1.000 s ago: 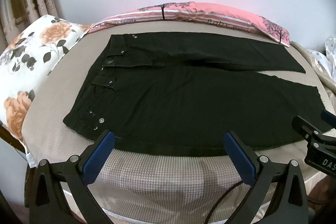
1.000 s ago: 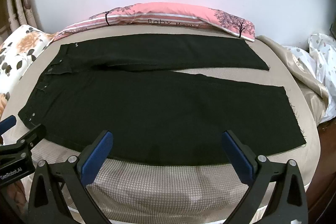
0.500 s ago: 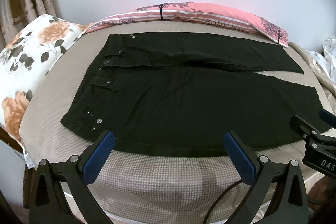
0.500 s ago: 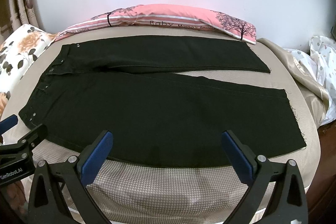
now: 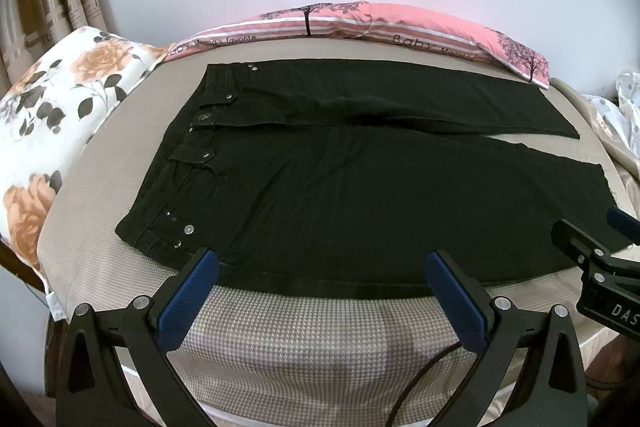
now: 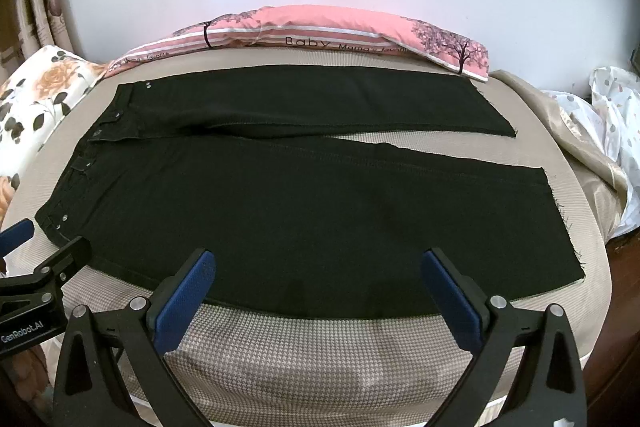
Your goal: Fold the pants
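Note:
Black pants point(image 5: 360, 179) lie flat on a beige bed point(image 5: 320, 339), waistband to the left, both legs stretched to the right and slightly apart. They also show in the right wrist view point(image 6: 304, 211). My left gripper point(image 5: 322, 263) is open and empty, hovering at the near hem edge by the waist end. My right gripper point(image 6: 318, 263) is open and empty over the near leg's edge. Each gripper shows at the side of the other's view: the right one point(image 5: 600, 267), the left one point(image 6: 36, 267).
A pink striped pillow point(image 5: 360, 23) lies along the far edge by the wall. A floral pillow point(image 5: 52, 99) sits at the left. Crumpled white and beige bedding point(image 6: 600, 131) lies at the right. The bed's front edge drops off just below the grippers.
Both grippers have drifted slightly; the pants sit a little lower and closer in both views. Nothing was grasped and the pants have not moved.

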A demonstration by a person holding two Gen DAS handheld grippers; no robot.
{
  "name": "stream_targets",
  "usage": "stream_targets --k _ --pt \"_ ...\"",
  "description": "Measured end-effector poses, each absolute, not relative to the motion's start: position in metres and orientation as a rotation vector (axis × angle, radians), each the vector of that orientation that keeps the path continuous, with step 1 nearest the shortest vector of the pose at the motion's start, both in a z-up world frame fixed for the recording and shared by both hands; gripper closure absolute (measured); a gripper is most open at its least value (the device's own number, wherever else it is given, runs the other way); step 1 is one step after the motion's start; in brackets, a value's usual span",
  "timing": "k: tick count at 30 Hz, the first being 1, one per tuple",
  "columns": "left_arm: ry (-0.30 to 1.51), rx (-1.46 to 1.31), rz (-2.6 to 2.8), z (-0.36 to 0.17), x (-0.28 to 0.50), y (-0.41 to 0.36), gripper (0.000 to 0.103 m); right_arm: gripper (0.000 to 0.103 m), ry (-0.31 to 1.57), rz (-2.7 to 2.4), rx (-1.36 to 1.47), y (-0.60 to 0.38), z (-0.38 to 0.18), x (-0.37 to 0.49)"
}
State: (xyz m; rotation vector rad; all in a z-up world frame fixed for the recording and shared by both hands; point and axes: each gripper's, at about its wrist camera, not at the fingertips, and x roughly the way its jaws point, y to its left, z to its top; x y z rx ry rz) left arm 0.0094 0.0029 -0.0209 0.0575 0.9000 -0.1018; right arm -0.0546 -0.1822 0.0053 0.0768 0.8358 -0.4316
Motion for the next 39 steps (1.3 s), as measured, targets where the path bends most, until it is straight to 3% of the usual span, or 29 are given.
stream_targets --k 17,30,33,36,38,39 --pt "0.934 0.015 -0.060 -0.025 0.030 0.021 0.001 0.001 0.859 -0.393 0.119 -0.197 0.003 -0.038" --pt "0.919 -0.058 0.020 -0.002 0.150 0.114 0.007 0.001 0.845 -0.263 0.113 -0.228 0.018 0.054" --pt "0.920 -0.062 -0.002 -0.002 0.188 0.129 0.013 0.001 0.854 -0.268 0.101 -0.238 0.021 0.079" --pt "0.960 -0.118 -0.040 -0.008 0.233 0.147 0.027 0.001 0.867 -0.251 0.130 -0.249 0.024 0.104" --pt "0.979 -0.160 -0.079 -0.015 0.257 0.155 0.042 0.001 0.869 -0.245 0.155 -0.256 0.025 0.119" --pt "0.995 -0.186 -0.099 -0.020 0.273 0.161 0.044 0.001 0.871 -0.248 0.164 -0.258 0.024 0.124"
